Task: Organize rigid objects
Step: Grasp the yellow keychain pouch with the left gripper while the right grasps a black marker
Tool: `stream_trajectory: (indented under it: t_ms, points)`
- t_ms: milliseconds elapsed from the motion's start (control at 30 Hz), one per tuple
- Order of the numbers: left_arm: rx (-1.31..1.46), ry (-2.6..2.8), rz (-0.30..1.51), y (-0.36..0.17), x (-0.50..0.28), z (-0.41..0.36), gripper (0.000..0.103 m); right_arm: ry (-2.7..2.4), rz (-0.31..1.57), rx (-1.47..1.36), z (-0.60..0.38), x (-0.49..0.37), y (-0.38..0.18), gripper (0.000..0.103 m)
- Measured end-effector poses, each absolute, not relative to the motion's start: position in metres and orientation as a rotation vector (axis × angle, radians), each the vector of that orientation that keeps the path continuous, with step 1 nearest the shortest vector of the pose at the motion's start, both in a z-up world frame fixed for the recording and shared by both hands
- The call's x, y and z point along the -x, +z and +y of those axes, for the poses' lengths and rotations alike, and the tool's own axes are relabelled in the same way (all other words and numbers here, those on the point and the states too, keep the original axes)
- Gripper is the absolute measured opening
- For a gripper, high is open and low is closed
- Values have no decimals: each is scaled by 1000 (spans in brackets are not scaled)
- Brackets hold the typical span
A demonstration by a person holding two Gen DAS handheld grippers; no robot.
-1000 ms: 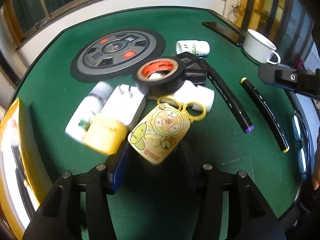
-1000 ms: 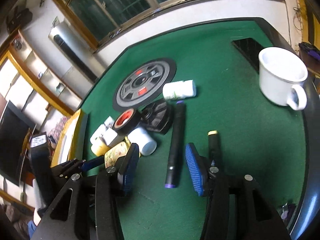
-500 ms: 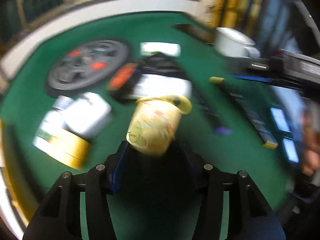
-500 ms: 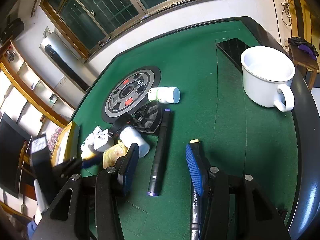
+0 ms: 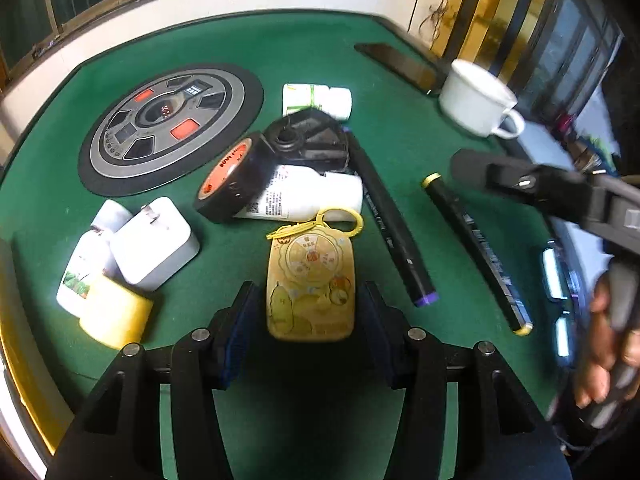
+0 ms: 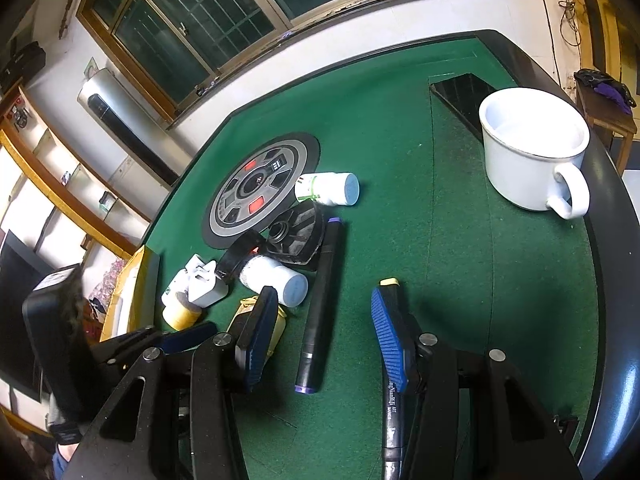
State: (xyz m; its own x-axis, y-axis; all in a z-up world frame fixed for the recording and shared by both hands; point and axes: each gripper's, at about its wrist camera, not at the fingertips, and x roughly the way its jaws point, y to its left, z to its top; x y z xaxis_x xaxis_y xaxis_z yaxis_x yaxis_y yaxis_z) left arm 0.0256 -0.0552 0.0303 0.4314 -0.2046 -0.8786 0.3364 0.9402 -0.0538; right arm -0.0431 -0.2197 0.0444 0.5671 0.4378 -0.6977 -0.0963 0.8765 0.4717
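Straightened since the blur, the yellow tag [image 5: 311, 280] lay between the left gripper [image 5: 306, 334]'s wide fingers; beside it, the right gripper [image 6: 320, 340] gaped, hiding the yellow-capped marker [image 6: 390, 404]'s middle.

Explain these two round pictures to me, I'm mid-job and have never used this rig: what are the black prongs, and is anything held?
Each picture comes from a fisheye camera on a hand-held gripper, looking along its two fingers; a person carries one per hand. In the left view the left gripper is open around a yellow tag lying on the green table, its pads not touching it. In the right view the right gripper is open above a purple-tipped marker. Nearby lie a tape roll, a white bottle, a charger plug and a white mug.
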Motion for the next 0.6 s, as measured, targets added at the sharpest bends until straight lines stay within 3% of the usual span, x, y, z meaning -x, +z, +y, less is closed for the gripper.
stream_trajectory:
  t_ms: [233,600]
  points:
    - [-147,-293,1031,21,-22,-59,44,326,913,-389,-217,44,45,44]
    - [-68,-212,1006,19,58,-9,45,350,971,-181,-165,47,26,42]
